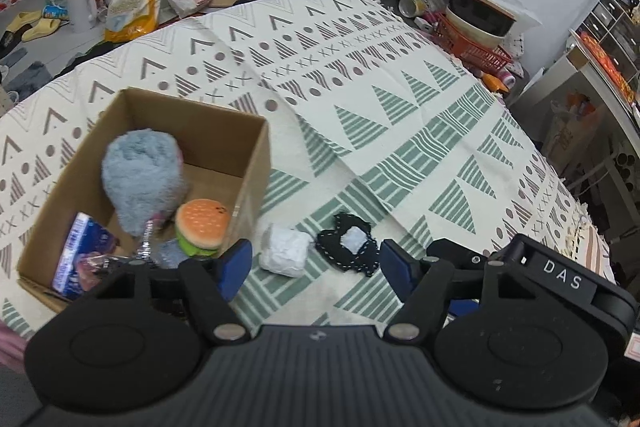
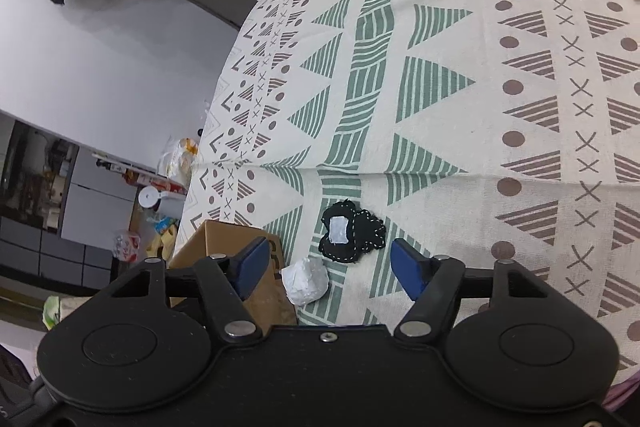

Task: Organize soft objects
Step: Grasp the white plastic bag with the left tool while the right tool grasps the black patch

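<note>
left tongs (image 1: 316, 265), "das" label (image 1: 562, 274)

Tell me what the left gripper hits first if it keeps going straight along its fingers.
Probably the white wad or the black felt piece; both lie just ahead of the open left gripper. Depth is unclear.

the box (image 1: 248, 163) is plain brown cardboard, matt. inside it a fluffy grey plush toy (image 1: 140, 175) and a soft fabric burger (image 1: 202, 227) sit by a glossy wrapped packet (image 1: 80, 251). outside lie a crumpled white paper wad (image 1: 285, 249) and a black felt piece (image 1: 350, 247) with white stitching, on a woven, printed tablecloth (image 1: 400, 75).
</note>
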The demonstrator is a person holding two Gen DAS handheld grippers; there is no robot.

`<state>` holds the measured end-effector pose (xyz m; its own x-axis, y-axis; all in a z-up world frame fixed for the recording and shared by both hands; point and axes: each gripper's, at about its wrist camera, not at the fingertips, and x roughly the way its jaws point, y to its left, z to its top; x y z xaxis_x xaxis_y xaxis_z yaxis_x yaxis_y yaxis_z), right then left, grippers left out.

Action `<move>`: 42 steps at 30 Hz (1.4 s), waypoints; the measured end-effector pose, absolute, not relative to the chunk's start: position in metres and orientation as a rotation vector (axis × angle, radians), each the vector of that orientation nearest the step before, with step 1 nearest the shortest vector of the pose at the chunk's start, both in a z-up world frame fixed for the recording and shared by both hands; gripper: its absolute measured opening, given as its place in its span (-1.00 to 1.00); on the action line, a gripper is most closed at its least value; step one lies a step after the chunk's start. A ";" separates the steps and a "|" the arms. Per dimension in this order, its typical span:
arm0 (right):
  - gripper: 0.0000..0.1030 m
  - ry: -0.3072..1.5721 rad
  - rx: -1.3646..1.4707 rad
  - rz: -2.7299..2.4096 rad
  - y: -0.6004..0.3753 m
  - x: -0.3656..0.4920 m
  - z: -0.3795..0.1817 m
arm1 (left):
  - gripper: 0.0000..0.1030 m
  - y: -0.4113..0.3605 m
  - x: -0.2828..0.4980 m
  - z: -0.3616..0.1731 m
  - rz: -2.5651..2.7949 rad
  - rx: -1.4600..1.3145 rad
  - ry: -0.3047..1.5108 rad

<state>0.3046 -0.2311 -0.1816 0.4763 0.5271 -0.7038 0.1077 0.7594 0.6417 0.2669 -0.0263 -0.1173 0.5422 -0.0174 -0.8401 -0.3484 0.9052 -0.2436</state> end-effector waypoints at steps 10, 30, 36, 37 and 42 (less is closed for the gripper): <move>0.04 1.119 0.732 0.260 -0.238 0.311 -0.198 | -0.16 -0.039 0.287 -0.152 0.248 -0.418 1.038; -0.01 1.178 0.733 0.211 -0.226 0.334 -0.227 | -0.17 -0.060 0.317 -0.197 0.285 -0.155 1.133; -0.01 1.187 0.718 0.207 -0.222 0.337 -0.232 | -0.17 -0.061 0.322 -0.205 0.278 -0.099 1.156; -0.01 1.193 0.713 0.210 -0.221 0.337 -0.233 | -0.17 -0.061 0.322 -0.206 0.277 -0.092 1.157; -0.01 1.205 0.715 0.213 -0.213 0.342 -0.243 | -0.15 -0.053 0.324 -0.212 0.288 -0.125 1.165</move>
